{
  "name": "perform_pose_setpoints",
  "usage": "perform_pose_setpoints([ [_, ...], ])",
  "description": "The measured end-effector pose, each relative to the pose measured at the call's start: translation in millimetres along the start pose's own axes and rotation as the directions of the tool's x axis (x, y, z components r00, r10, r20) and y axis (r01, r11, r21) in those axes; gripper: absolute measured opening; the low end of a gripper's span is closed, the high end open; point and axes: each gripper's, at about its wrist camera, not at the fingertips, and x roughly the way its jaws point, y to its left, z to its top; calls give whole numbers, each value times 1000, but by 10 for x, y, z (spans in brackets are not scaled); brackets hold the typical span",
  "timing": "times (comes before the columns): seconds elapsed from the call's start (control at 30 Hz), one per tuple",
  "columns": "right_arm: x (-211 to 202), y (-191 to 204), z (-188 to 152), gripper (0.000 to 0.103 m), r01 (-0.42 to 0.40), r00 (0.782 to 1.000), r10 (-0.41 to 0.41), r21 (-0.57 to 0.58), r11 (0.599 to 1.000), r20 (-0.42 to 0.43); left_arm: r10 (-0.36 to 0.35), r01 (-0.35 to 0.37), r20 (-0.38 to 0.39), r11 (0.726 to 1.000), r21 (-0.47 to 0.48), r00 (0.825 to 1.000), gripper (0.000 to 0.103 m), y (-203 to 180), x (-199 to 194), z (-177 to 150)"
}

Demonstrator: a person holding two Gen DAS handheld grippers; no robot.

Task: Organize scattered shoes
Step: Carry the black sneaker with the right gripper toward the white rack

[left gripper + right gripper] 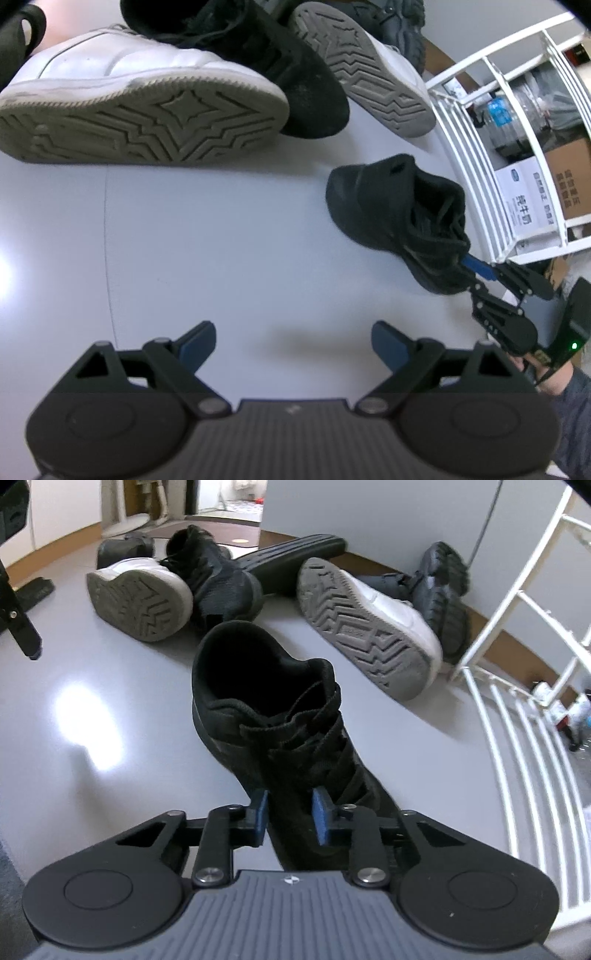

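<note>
While my right tongs (288,821) were clamped on the toe end of the black lace-up sneaker (280,731), the whole question was which way that shoe ran from my grip: its long axis stretched straight away from me, heel opening farthest off, sole down on the pale grey floor (92,738). My blue pads (320,821) pressed the upper from both sides, just below the laces. My left tongs (293,345) hovered spread wide over bare floor with nothing between them, well apart from the sneaker, so the right hand was plainly the nearer and the only one engaged.

To my right stood the white wire shoe rack (517,746), its rails near the shoe's side; I judged a swing that way would be short, but the heel would need lifting clear of the lowest rail first. Beyond the heel lay the rest of the scatter: a white leather sneaker (373,627) on its side showing grey tread, another white sneaker (136,598) likewise tipped, and a black high-top boot (218,579) between them. Open floor lay to my left and under the left tongs, which gave room to back off.
</note>
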Motion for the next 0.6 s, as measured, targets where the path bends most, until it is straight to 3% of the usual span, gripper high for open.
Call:
perform_pose_setpoints([
  [0.1,-30,-39,-90,0,-51,998,53,58,997,-32,1,-1,2,1000,-5,1000,93,13,-7,1],
  [0.2,-131,4,-102,4,-53,999,53,0,999,-11,3,-3,5,1000,-7,1000,93,27,-15,6],
  [0.23,-146,4,-86,14,-47,999,47,-15,999,-8,3,-3,5,1000,-7,1000,93,29,-14,7],
  [0.27,-161,5,-70,42,-42,999,42,-30,999,-5,4,-4,5,1000,-8,1000,93,31,-15,7],
  [0.3,-159,-8,-37,59,-37,999,37,-41,998,-1,5,-5,5,1000,-10,1000,93,33,-15,6],
  [0.33,-153,-29,-13,87,-25,1000,26,-46,999,14,6,-6,5,1000,-11,1000,93,34,-16,5],
  [0.37,-144,-48,6,97,-10,999,12,-54,998,35,6,-6,4,1000,-11,1000,93,33,-19,4],
  [0.6,96,-178,174,97,-7,998,13,-95,995,61,10,-10,-4,1000,-10,1000,93,34,-11,7],
])
